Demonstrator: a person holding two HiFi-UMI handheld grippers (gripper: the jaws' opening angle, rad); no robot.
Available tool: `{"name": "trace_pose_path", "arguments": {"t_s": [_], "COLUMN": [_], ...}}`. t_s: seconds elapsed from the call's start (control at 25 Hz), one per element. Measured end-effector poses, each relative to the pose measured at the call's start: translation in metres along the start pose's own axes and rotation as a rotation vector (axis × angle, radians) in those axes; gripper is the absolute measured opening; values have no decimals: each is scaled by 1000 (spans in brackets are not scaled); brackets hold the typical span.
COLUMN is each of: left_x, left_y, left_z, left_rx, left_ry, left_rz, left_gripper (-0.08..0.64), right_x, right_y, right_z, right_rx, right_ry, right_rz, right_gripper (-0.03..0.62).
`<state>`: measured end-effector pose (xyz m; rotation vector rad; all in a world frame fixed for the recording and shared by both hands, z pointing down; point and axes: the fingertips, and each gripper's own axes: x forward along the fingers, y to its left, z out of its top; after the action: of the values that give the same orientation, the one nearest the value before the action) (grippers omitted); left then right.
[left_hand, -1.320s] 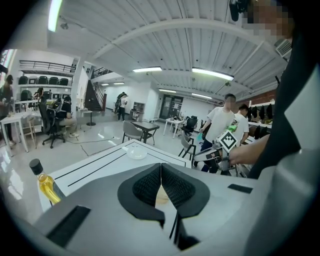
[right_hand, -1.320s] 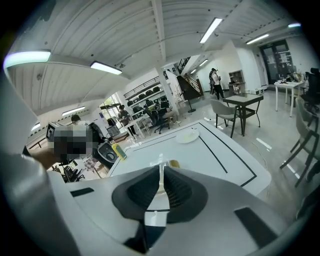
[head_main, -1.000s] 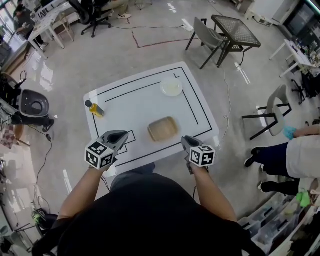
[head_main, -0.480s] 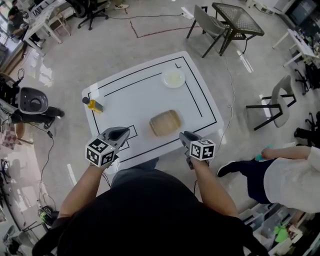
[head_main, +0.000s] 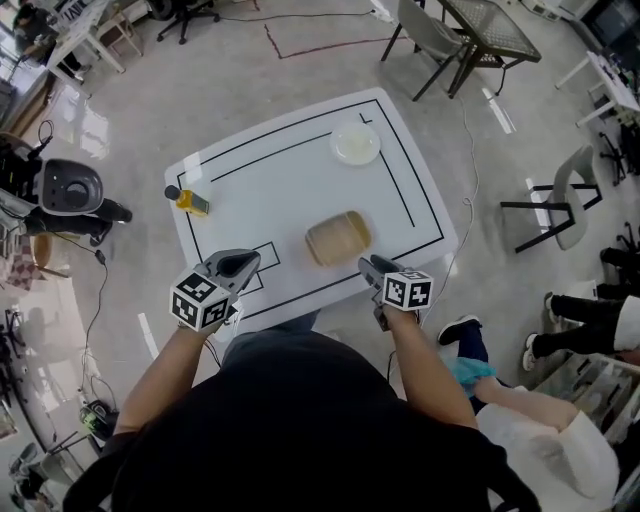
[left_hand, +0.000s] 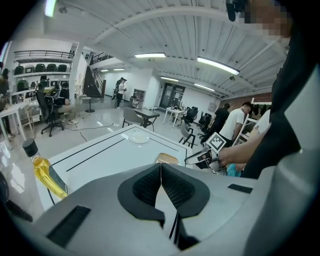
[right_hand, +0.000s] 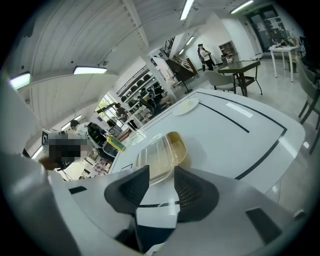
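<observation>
Now, right gripper (right_hand: 161, 181): fingers apart, nothing between them; held over the near edge of the surface (head_main: 270, 190), by its near right corner.
Left gripper (left_hand: 161, 172): fingers pressed together, nothing between them; held over the near left corner, above a small black-outlined box.
Container (head_main: 338, 238): clear, lidded, tan contents. It lies flat on the right half of the surface, nearer the near edge than the far one. It sits just beyond the right gripper's fingertips, apart from them, and shows through their gap in the right gripper view.
Bottle (head_main: 187, 201): yellow liquid, black cap; at the left edge, toward the far left corner, well apart from both grippers.
Plate (head_main: 355, 143): white, round; in the far right corner, inside the black border line.
Grey chair (head_main: 563, 203): on the floor, off the right edge.
</observation>
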<state>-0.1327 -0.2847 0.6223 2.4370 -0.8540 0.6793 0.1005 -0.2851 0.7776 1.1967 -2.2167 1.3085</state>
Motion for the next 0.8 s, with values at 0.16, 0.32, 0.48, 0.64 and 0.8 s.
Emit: {"name": "trace_pose_path", "arguments": {"t_s": [0.16,0.32,0.48,0.64,0.8], "left_x": [4,9,14,19,22], "left_y": [3,2,4,5,6], "left_z": [-2,-5,-8,-9,-11], "left_rx": [-2,-1,0,-1,2], "left_ry": [16,30,47,62,74], "left_rz": [-5,-9,-13,-21,-27], "left_gripper": [23,23,23,23,23], "right_x": [8,14,23,29,34], "right_y": [-4,-6,-10,-12,-12], "right_z": [-6,-6,-10,-11,-11], "right_rx": [20,44,70,86,103], "right_ry": [12,12,18,24,20], "right_rz": [14,40,54,67,81], "right_gripper": [181,193,199,201,201]}}
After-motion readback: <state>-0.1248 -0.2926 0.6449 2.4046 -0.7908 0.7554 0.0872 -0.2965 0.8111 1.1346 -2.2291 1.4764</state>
